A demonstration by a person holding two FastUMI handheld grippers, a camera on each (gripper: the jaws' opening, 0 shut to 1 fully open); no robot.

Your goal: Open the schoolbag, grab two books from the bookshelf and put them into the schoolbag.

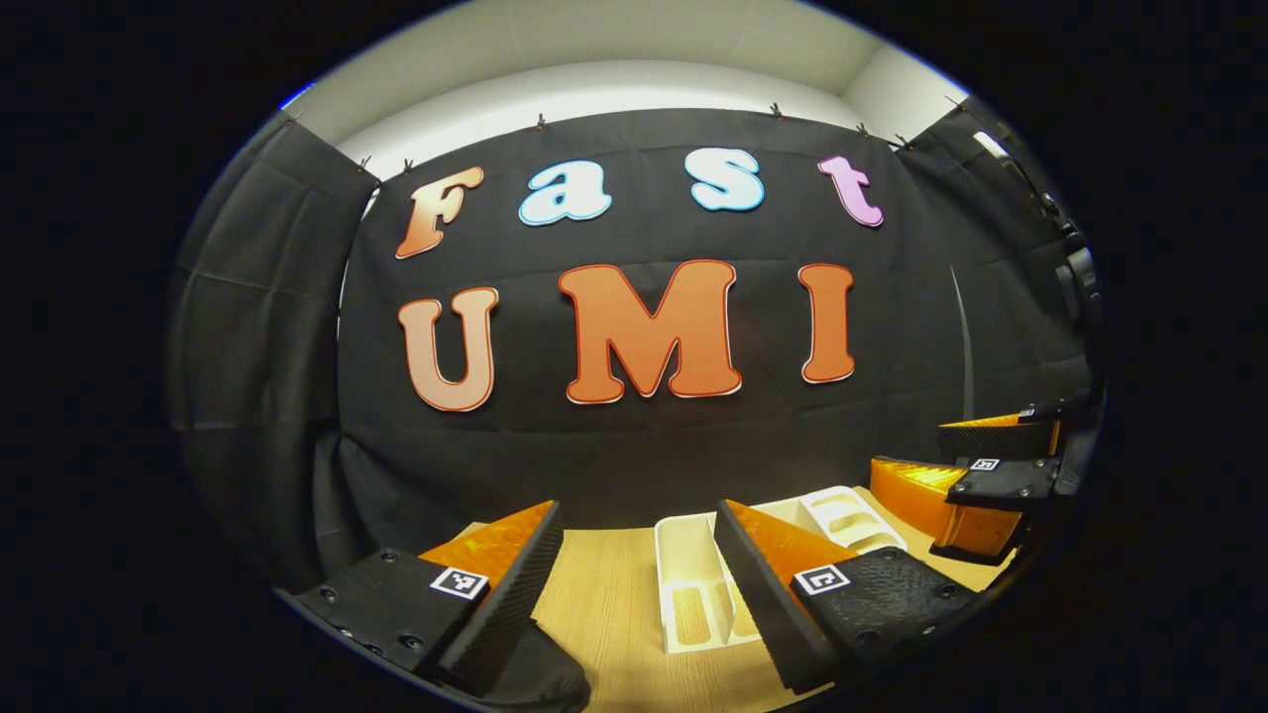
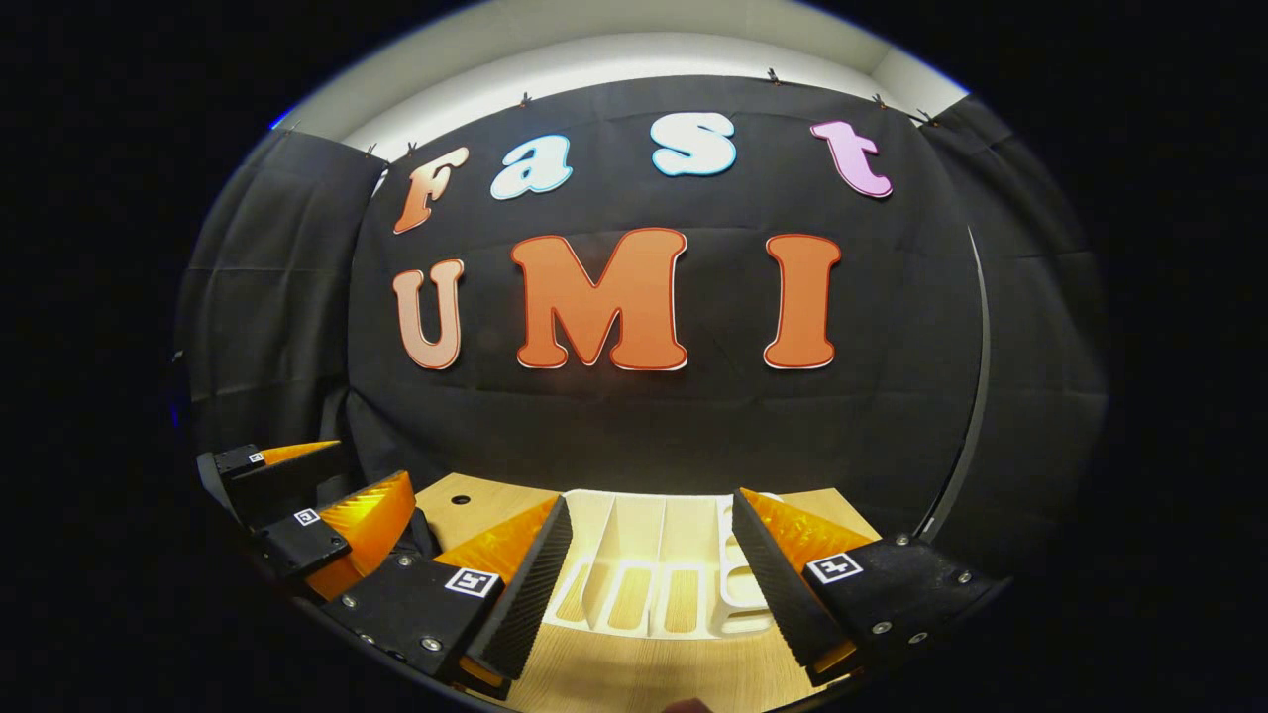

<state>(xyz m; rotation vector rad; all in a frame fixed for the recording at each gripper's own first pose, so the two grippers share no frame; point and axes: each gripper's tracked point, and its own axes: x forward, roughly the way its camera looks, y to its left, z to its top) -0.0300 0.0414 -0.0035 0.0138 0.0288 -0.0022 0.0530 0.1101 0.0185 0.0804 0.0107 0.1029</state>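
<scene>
Facing us on the light wooden tabletop (image 2: 634, 673) is a white plastic bookshelf rack with upright dividers (image 2: 649, 579), and we are seeing open slots between its dividers with no books showing in them. In the left gripper view we are finding the same rack (image 1: 693, 584) just beyond and between our fingers, slightly toward the right one. We are holding the left gripper (image 1: 634, 564) with its black-and-orange fingers spread wide, nothing between them. We are holding the right gripper (image 2: 649, 564) equally wide apart, framing the rack without touching it. Each gripper is also showing at the edge of the other's view, off to the side over the table (image 1: 976, 485) (image 2: 317, 505). Black cloth (image 2: 693, 426) is hanging behind the table.
</scene>
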